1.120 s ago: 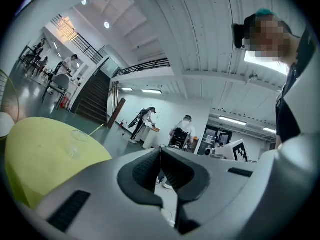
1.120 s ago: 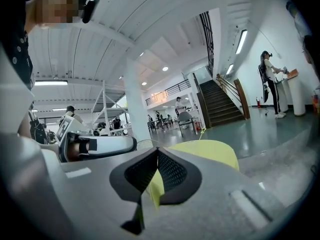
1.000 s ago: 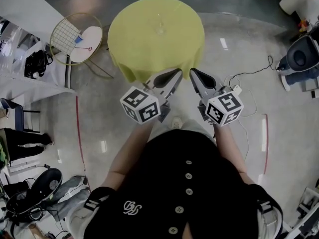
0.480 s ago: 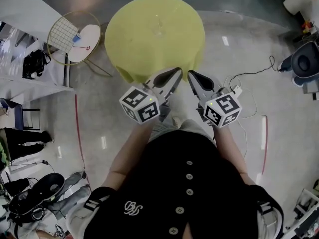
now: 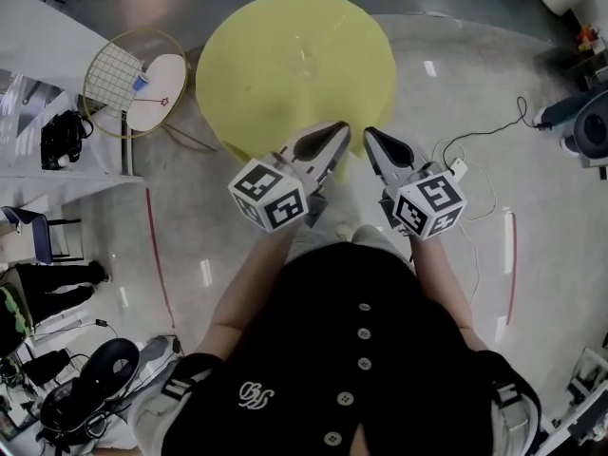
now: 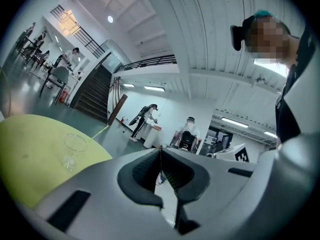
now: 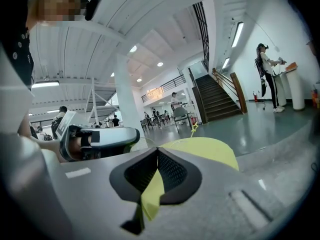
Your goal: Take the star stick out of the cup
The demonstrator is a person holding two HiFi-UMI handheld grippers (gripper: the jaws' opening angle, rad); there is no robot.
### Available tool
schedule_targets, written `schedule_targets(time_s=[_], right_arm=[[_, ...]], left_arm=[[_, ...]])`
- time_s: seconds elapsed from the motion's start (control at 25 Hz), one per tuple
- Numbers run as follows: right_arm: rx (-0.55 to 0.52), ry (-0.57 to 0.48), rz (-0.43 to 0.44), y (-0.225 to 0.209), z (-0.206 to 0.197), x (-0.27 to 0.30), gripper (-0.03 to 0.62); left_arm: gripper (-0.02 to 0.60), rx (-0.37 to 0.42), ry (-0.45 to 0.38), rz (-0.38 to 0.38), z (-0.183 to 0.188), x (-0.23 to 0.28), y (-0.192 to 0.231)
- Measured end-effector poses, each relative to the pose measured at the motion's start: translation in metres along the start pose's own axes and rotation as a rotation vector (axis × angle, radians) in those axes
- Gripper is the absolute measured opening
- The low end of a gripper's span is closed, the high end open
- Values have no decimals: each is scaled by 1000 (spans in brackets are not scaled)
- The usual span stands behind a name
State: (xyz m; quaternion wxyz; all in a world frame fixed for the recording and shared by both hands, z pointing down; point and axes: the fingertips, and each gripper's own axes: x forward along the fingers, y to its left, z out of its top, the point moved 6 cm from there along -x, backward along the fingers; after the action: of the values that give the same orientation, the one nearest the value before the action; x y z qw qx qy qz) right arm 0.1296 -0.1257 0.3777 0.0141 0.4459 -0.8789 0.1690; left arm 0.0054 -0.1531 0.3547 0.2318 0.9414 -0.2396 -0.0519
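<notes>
In the head view, the left hand-held gripper (image 5: 334, 137) and the right hand-held gripper (image 5: 372, 137) are held side by side at the near edge of the yellow counter (image 5: 247, 84). Both are aimed toward 12 o'clock, where the clear cup (image 5: 304, 57) stands; nothing is carried, which suits an approach not yet made.

In the left gripper view, the jaws are seen pressed together on nothing, the cup lying at 9 o'clock from their tips, well apart.

In the right gripper view, the jaws are likewise clenched and empty. The star stick (image 7: 194, 129) is made out at 2 o'clock from the tips, over the counter (its cup is too faint to tell). The jaws would probably have to be parted before any grasp.
</notes>
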Motion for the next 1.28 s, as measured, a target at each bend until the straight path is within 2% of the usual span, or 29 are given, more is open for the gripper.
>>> schedule_targets(time_s=[0.28, 0.56, 0.72, 0.84, 1.04, 1.28], right_arm=[[-11, -4, -25, -19, 23, 43, 4], [-15, -39, -118, -48, 46, 71, 3], [-26, -38, -147, -59, 52, 84, 3], [-20, -35, -169, -64, 54, 94, 5], [-10, -49, -205, -67, 55, 118, 5], [0, -61, -255, -76, 58, 127, 5]], left_arm=[[12, 0, 9, 0, 27, 9, 47], [12, 5, 46, -43, 49, 25, 90], [12, 44, 81, -76, 64, 38, 112], [12, 73, 92, -69, 73, 46, 128], [14, 168, 154, -68, 79, 58, 155], [14, 233, 215, -95, 83, 78, 166]])
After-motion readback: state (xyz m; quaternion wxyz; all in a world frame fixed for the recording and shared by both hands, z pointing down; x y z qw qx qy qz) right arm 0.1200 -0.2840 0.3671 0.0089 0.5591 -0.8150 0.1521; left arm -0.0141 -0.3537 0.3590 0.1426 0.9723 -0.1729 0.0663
